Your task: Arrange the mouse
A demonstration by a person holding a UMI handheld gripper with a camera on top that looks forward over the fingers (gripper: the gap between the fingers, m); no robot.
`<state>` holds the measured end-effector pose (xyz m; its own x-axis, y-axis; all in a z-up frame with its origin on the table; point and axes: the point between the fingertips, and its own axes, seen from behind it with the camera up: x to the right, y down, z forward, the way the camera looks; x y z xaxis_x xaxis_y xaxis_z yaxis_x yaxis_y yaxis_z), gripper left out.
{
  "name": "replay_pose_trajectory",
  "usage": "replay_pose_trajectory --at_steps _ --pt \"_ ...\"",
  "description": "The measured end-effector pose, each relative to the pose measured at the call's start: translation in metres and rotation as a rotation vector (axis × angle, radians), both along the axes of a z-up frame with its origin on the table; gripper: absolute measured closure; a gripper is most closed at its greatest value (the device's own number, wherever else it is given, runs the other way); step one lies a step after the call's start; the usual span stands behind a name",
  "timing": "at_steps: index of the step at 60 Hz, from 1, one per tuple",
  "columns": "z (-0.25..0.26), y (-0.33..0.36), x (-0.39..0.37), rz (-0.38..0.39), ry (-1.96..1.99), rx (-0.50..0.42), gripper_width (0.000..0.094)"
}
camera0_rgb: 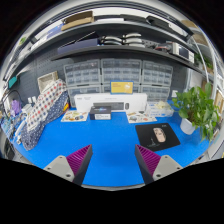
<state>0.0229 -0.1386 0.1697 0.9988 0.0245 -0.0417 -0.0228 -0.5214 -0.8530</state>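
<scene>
claw [110,160] spread, holds nothing | mouse [159,134] on dark mat [160,138], ahead and to the right of claw | step – swing right, come down with one finger at each side of mouse | room – blue counter [105,140] open ahead; plant [197,108] near beyond mat

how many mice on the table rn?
1. The mouse sits on a black mouse pad on the blue table, beyond the right finger of the open gripper, left of the potted plant. Clutter further back could hide others.
</scene>
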Motion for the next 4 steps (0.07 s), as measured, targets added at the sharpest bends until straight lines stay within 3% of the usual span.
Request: replay_pose_trajectory --at_steps 4 --pt "-0.0037 -0.0024 -0.0015 0.004 -0.007 -0.005 0.0076"
